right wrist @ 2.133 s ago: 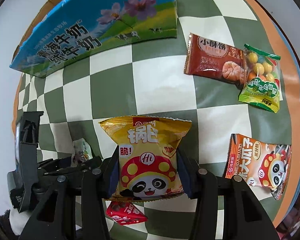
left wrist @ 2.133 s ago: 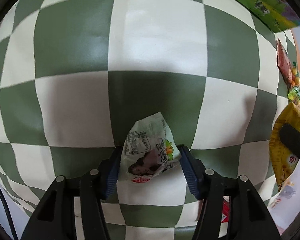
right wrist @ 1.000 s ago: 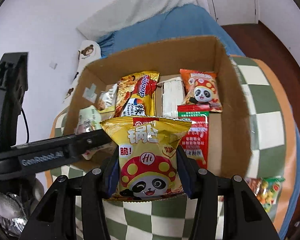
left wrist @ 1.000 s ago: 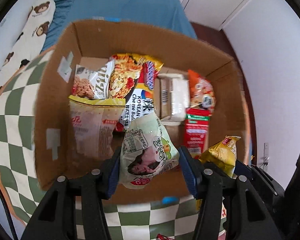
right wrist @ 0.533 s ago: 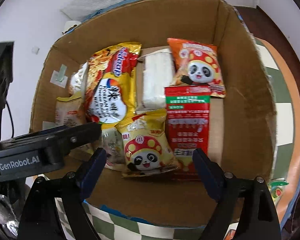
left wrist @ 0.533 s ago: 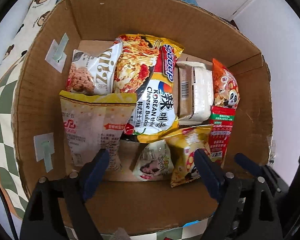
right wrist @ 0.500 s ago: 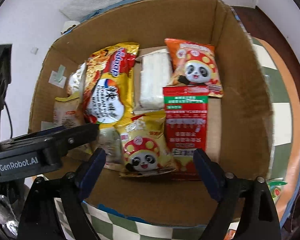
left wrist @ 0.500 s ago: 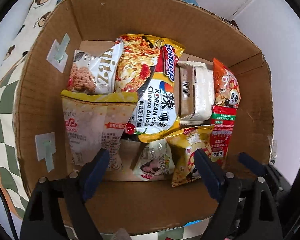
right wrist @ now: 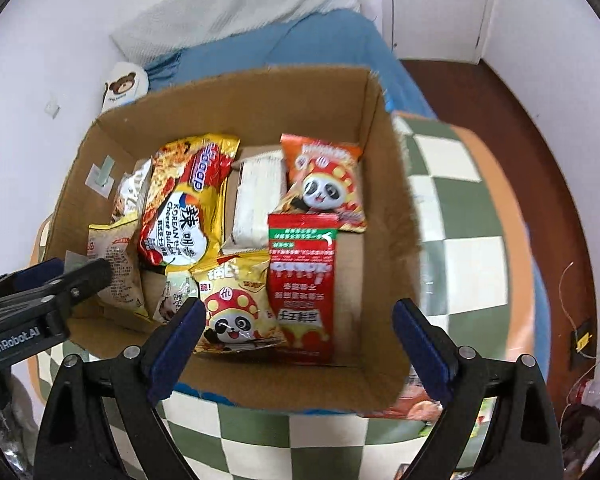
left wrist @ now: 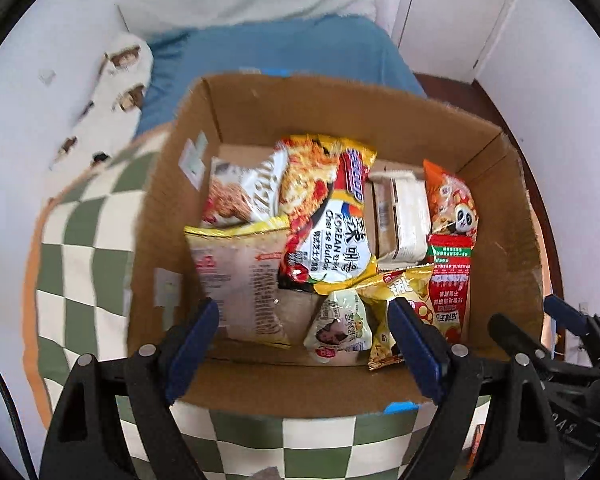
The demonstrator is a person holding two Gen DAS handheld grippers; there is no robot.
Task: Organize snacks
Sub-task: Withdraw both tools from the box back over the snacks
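Both hand-held grippers, left point(left wrist: 302, 338) and right point(right wrist: 296, 342), wide apart, empty; snacks pooled in cardboard box point(right wrist: 236, 104), frame centre.

1. The small pale green snack packet point(right wrist: 176, 294) is mostly hidden in the right wrist view, behind the yellow panda chip bag point(right wrist: 236, 308) and the right gripper's blue finger pad point(right wrist: 176, 344).
2. An orange snack packet point(right wrist: 416, 404) beside the brown cardboard box point(right wrist: 384, 208) is mostly covered by that box.
3. The green-and-cream checkered cloth point(left wrist: 80, 232) and bear-print pillow point(left wrist: 112, 92) are blurred in the left wrist view.
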